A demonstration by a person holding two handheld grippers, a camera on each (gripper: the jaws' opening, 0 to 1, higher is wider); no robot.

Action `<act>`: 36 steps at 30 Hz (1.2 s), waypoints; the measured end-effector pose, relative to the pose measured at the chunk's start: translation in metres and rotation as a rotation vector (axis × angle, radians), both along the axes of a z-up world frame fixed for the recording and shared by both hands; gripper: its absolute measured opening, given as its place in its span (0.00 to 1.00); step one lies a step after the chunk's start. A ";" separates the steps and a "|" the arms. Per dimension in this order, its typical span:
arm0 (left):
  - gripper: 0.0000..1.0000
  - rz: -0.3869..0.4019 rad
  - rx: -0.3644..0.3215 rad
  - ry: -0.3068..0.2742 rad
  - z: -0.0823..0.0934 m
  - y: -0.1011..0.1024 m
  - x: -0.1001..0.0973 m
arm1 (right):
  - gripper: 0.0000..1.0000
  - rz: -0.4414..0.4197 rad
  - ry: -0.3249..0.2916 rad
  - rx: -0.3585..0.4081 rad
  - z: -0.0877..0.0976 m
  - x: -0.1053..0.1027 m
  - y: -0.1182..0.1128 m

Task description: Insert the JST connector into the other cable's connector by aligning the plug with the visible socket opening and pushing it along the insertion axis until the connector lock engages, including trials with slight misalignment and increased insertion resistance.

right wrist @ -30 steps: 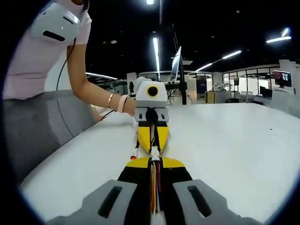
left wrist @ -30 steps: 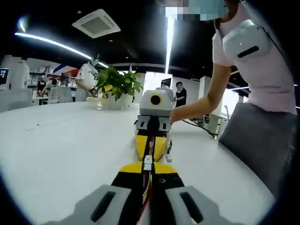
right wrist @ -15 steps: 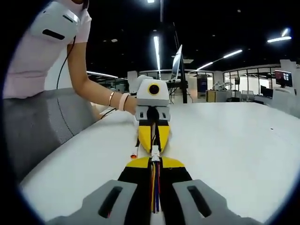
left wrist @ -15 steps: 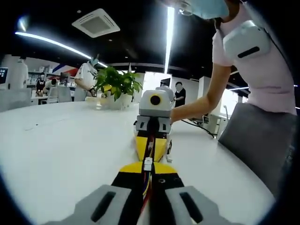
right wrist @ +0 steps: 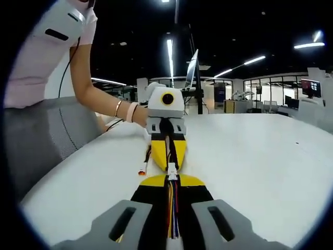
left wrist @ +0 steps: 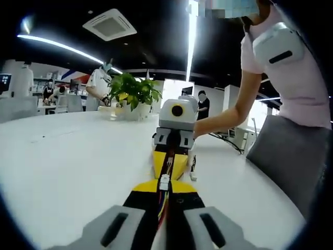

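In the left gripper view my left gripper [left wrist: 164,188] is shut on a thin wire bundle ending in a white JST connector [left wrist: 164,181] at its yellow-tipped jaws. Facing it nose to nose, my right gripper [left wrist: 168,172] holds the other cable. In the right gripper view my right gripper [right wrist: 171,182] is shut on multicoloured wires [right wrist: 172,205] whose white connector [right wrist: 171,169] meets the tips of the left gripper [right wrist: 167,160]. The two connectors touch end to end; I cannot tell whether they are fully seated. A loose cable end with a small orange plug [right wrist: 141,171] hangs beside the left gripper.
Both grippers hover low over a large white round table [left wrist: 67,156]. A person in a pink top [left wrist: 296,78] stands at the table's edge, with an arm [right wrist: 99,99] reaching to the gripper. A potted plant [left wrist: 132,94] stands at the far side.
The grippers stay tip to tip. Both views have shifted slightly, and the loose orange plug now hangs a little further left in the right gripper view.
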State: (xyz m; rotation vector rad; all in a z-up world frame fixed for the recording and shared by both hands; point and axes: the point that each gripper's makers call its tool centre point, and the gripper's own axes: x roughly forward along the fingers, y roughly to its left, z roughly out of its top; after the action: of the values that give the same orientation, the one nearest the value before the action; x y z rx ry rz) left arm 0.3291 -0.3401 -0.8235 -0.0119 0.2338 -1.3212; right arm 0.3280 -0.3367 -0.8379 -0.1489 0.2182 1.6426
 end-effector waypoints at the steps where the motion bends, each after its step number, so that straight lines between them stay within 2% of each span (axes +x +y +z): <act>1: 0.00 0.004 -0.002 0.003 0.000 0.000 0.001 | 0.03 -0.002 -0.001 0.001 0.000 0.000 0.000; 5: 0.00 0.020 -0.012 0.009 0.001 0.001 0.005 | 0.03 -0.019 0.009 0.009 0.003 0.003 0.001; 9: 0.00 0.029 0.005 0.014 -0.003 0.000 0.009 | 0.03 -0.024 -0.019 -0.007 0.001 0.001 0.003; 11: 0.00 0.036 0.000 0.023 -0.004 0.002 0.011 | 0.03 -0.031 -0.013 -0.002 0.003 0.002 0.003; 28: 0.01 0.055 -0.008 0.050 -0.007 0.006 0.016 | 0.03 -0.042 -0.026 -0.003 0.009 -0.003 0.005; 30: 0.00 0.075 -0.006 0.058 -0.009 0.009 0.020 | 0.03 -0.034 -0.043 -0.023 0.006 -0.004 0.005; 32: 0.00 0.094 -0.013 0.060 -0.008 0.014 0.024 | 0.03 -0.034 -0.035 -0.016 0.006 -0.004 0.005; 36: 0.00 0.088 -0.014 0.066 -0.009 0.012 0.024 | 0.03 -0.036 -0.034 -0.016 0.004 -0.002 0.005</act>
State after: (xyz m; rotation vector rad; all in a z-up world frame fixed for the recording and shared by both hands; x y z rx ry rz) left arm 0.3529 -0.3281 -0.8324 -0.0770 0.2771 -1.2362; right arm 0.3261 -0.3316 -0.8340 -0.1842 0.2067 1.6019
